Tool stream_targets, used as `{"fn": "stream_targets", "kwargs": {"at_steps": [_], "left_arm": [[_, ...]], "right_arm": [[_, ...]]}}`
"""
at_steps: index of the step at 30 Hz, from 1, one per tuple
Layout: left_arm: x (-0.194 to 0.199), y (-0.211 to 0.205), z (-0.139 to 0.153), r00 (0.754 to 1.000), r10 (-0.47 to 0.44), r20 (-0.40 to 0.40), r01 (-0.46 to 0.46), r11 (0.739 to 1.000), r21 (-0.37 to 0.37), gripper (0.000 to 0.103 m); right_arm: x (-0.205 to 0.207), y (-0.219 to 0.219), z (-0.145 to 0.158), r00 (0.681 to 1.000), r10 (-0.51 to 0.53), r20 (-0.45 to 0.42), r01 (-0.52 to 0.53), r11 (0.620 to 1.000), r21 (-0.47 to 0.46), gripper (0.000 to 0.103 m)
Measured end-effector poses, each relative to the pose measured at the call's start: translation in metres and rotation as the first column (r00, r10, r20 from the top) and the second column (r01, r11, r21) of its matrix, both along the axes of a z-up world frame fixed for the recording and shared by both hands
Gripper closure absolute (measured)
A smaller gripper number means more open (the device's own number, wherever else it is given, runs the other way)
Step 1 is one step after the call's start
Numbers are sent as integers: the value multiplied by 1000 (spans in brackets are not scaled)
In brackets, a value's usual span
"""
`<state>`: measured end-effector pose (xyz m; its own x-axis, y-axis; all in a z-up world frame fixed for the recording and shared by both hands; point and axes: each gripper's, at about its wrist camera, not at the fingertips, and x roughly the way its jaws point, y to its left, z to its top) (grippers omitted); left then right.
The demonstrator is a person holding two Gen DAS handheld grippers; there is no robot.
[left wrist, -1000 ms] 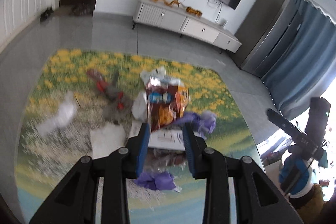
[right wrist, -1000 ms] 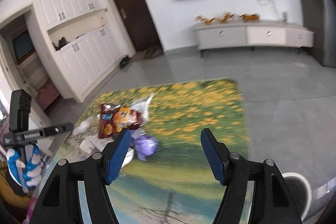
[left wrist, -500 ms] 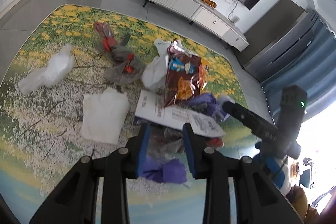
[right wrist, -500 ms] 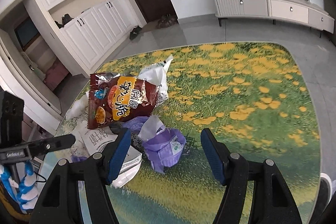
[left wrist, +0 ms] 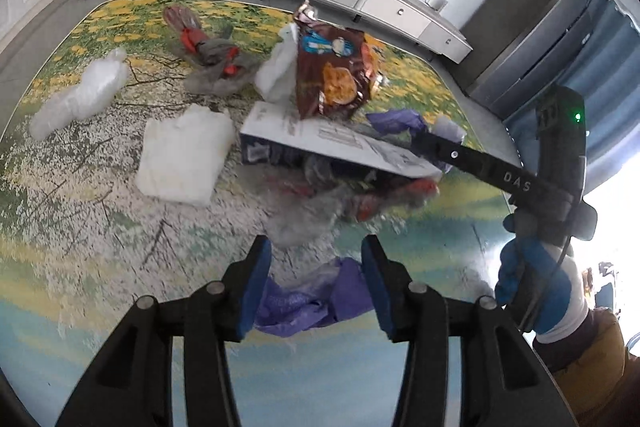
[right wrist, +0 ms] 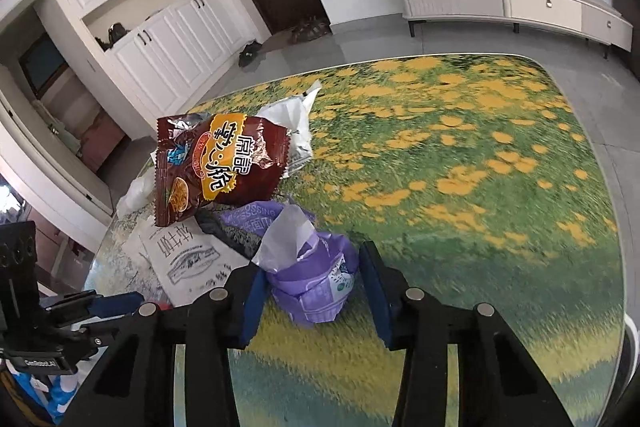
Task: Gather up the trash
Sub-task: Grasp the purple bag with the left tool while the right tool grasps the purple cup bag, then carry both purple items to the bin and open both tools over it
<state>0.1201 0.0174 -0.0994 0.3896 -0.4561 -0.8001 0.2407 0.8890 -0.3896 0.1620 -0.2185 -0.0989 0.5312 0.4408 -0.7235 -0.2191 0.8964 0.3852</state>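
Right wrist view shows what has changed over the last second: I have brought the right gripper (right wrist: 312,291) down from a look across the room to just over the rug, and its jaws are closing around the crumpled purple plastic tissue pack with a pale sheet sticking out of its top (right wrist: 310,281). The pack sits between the blue pads, the left pad close against it and the right one a sliver clear, so I judge the grasp not yet made. In the left wrist view the left gripper (left wrist: 316,287) has dropped too (closer to the pile than before), and its jaws are opening at medium width over a flat purple plastic wrapper (left wrist: 312,297) that lies between the fingers on the near edge of the yellow-flowered green rug (left wrist: 100,27). Beyond it lie the brown crisp bag (left wrist: 332,75) on a white printed cardboard box (left wrist: 332,143), farther off. Both hands look set for a first pickup.
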Motion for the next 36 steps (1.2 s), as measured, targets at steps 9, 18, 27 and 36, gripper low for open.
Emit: {"fn": "stream_targets", "kwargs": {"at_steps": [9,18,27,36], "left_arm": [[-50,-7,-6,998,-32,50,31,999,18,49],[-92,2,-3,992,-83,99,81,996,22,44],[-77,-2,4,992,-71,104,71,997,-1,44],[-65,-14,1,996,-59,61,60,998,-11,44]], "right_arm": [[-45,-31,20,997,-61,43,59,998,38,61],[-78,-48,38,993,-83,80,75,993,94,61],[-102,-64,41,989,-123,84,111,985,130,61],[-121,-87,46,982,-159,98,143,978,151,61]]}}
